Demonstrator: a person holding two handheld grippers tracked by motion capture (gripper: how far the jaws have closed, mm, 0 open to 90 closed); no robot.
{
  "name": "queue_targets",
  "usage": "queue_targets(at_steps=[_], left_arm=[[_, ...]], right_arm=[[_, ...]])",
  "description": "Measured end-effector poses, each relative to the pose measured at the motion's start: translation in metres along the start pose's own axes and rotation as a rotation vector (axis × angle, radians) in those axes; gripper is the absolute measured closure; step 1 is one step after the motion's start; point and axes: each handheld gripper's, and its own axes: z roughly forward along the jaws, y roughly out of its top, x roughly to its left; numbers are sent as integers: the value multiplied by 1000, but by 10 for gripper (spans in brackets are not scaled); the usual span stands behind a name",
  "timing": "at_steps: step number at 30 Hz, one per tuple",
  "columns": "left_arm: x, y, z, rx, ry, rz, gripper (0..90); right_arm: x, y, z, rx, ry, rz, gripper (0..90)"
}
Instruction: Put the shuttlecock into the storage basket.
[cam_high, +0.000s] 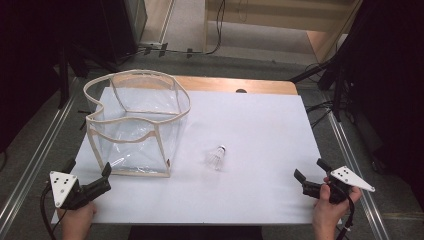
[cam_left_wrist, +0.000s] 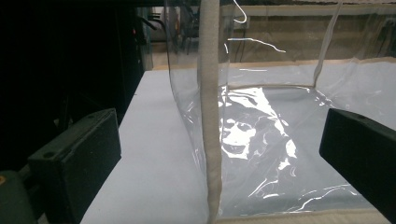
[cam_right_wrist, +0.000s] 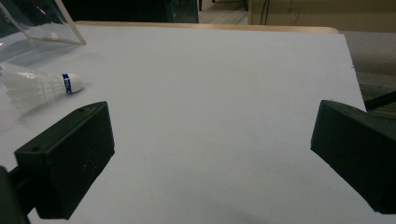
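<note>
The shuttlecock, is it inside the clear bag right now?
No, the shuttlecock lies on the white table to the right of the clear bag, apart from it.

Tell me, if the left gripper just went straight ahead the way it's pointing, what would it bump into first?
Probably the clear bag. The left gripper has open jaws and faces the bag's near corner seam, which stands right between them; depth is hard to judge.
</note>
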Motion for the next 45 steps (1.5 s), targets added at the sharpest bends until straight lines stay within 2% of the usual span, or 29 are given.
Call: queue_targets(at_steps=[6,10,16,20,21,23,24,25,28,33,35,36,38,41,43,45], left_arm=[[0,0,0,1,3,-3,0],[0,0,0,0,4,-2,0],[-1,0,0,-3,2,4,0],[0,0,0,-4,0,-1,0],[0,0,0,-4,0,-1,0],[-1,0,0,-2,1,3,0],[-1,0,0,-2,1,3,0],[-1,0,-1,-3,0,9,0],[-2,0,0,0,2,21,0],[-2,0,-1,1,3,21,0],[-2,-1,-1,-1,2,20,0],[-2,-1,-1,-3,3,21,0],[-3,-1,-1,-3,1,27,0],[-2,-1,-1,-4,-1,23,0],[-2,-1,-1,-1,-2,21,0],[-2,-1,-1,-1,-3,24,0]], right_arm=[[2,2,1,1,0,-13,0],[6,6,2,3,19,-18,0],[20,16,5,25,54,-78,0],[29,21,8,33,83,-96,0],[35,25,10,48,108,-98,21],[40,29,12,51,127,-101,198],[40,29,12,51,127,-101,198],[46,33,14,63,161,-111,214],[53,36,16,76,179,-133,240],[70,44,26,100,218,-150,456],[77,45,32,123,218,-166,526],[80,45,34,135,220,-172,596],[89,46,40,185,262,-227,715],[100,47,49,240,287,-289,840],[105,47,55,256,327,-286,873],[110,47,62,275,352,-306,874]])
